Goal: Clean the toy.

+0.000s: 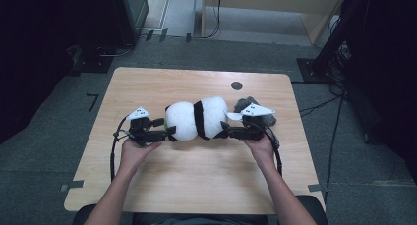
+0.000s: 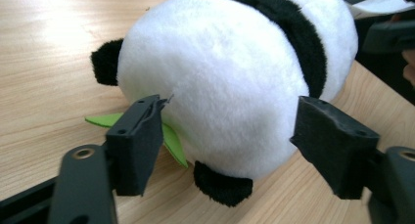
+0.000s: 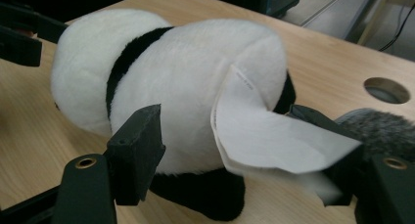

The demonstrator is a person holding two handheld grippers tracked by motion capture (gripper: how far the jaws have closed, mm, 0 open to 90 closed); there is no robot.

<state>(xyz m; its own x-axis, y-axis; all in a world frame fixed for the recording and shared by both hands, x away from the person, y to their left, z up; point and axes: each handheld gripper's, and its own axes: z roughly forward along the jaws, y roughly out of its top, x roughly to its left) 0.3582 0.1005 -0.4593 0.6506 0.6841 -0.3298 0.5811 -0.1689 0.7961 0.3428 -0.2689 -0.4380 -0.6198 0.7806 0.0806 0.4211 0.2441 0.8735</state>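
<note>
We had the plush panda lying on its side on the wooden table, stretched between our two grippers. The left gripper sat at the head end: in the left gripper view its jaws stood apart around the round white head, one pad just beside the green felt leaf under the head, the other off the fur on the far side, neither pressing in — so we read it as open, with nothing gripped. The right gripper sat at the rump end; in the right gripper view its jaws likewise straddled the body with a gap showing at the near pad, while the white care label draped over the far jaw and hid whether that pad touched the fur. We judged it open too. Just beyond the right gripper lay a grey furry thing, touching or nearly touching the panda's back end — we could not tell which. We took the step in hand to be the moment around a two-sided hold on the toy, jaws placed but not squeezing. The next move, if a lift was meant, called for closing both sets of jaws on the soft body together, deep enough that the fur would not slip, and keeping the label and leaf out of the pinch.
</note>
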